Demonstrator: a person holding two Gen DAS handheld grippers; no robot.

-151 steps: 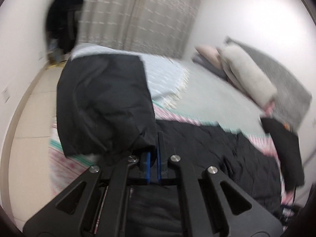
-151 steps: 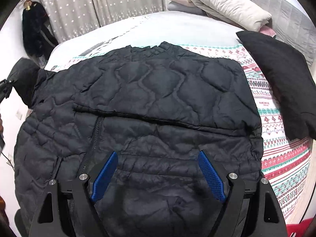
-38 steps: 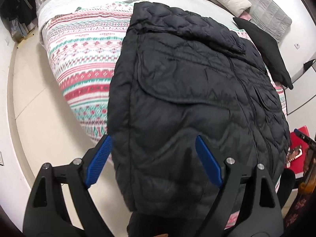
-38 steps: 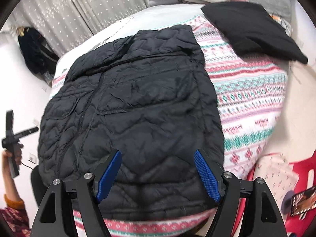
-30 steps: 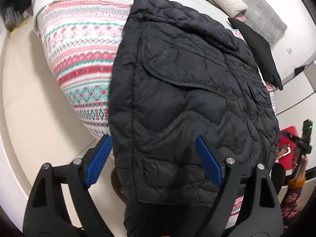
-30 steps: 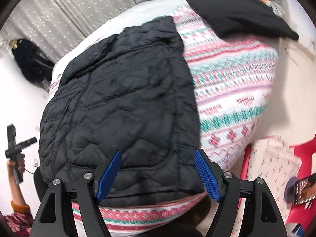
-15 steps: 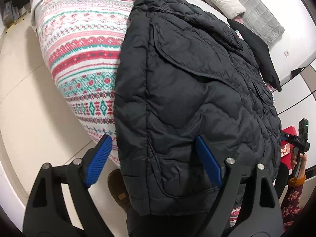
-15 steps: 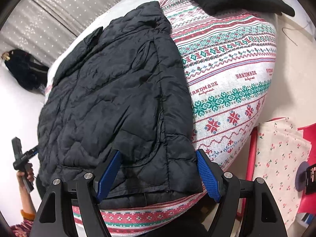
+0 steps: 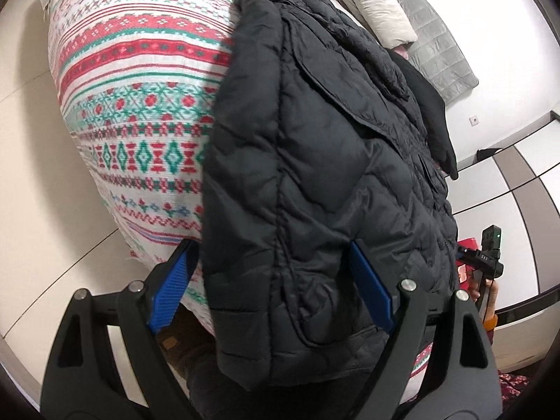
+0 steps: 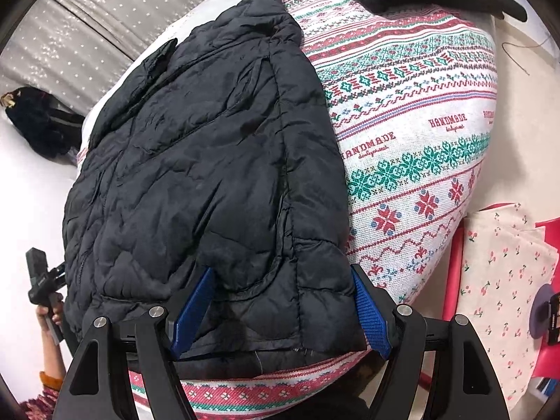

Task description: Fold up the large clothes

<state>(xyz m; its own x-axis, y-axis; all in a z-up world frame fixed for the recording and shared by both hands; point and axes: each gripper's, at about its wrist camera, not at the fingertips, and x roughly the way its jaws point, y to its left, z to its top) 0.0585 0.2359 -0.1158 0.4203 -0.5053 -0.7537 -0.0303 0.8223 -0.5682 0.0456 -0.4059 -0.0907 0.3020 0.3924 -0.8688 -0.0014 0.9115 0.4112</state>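
Bedspread (image 10: 420, 112) bears jacket (image 10: 210, 161) hem between spread jaws.

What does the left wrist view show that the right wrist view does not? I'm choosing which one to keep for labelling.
Only the left wrist view: the cream folded duvet and grey quilted headboard. Only the right wrist view: the grey star-dotted curtain and cherry-print white cloth. Both: the black quilted puffer jacket on the red-and-green patterned knit blanket, with an open hand-held gripper at its hem.
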